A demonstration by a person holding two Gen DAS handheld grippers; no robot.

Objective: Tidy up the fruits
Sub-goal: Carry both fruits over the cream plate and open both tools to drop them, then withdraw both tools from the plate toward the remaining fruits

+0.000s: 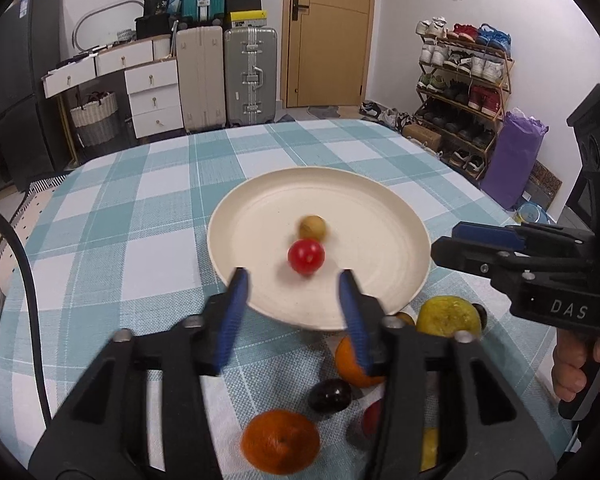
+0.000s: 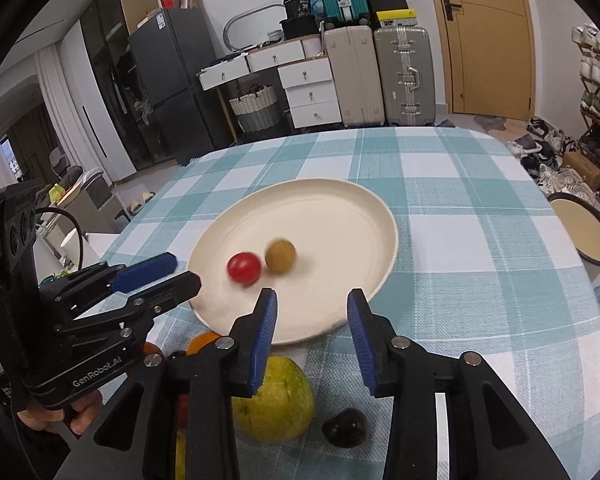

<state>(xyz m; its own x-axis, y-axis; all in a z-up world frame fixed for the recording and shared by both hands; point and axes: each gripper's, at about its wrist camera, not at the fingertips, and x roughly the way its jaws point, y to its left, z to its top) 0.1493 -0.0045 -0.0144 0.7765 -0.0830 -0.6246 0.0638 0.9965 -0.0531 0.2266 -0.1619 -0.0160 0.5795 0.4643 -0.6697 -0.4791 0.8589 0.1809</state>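
Observation:
A cream plate (image 1: pixel 260 216) (image 2: pixel 340 216) sits on the checked tablecloth and holds a small red fruit (image 1: pixel 306 256) (image 2: pixel 243 267) and a tan round fruit (image 1: pixel 313 227) (image 2: pixel 280 255), both blurred. My left gripper (image 1: pixel 294 280) (image 2: pixel 172 270) is open and empty over the plate's near rim. My right gripper (image 2: pixel 313 300) (image 1: pixel 446 240) is open and empty at the plate's near edge. In front of the plate lie a yellow-green fruit (image 1: pixel 448 316) (image 2: pixel 278 404), two oranges (image 1: pixel 280 446) (image 1: pixel 352 364), and a dark plum (image 1: pixel 330 396) (image 2: pixel 345 427).
A dark-rimmed bowl (image 2: pixel 584 232) stands at the table's right edge. More small fruits lie half hidden behind the grippers near the front edge. Suitcases, drawers, a shoe rack and a door stand beyond the table.

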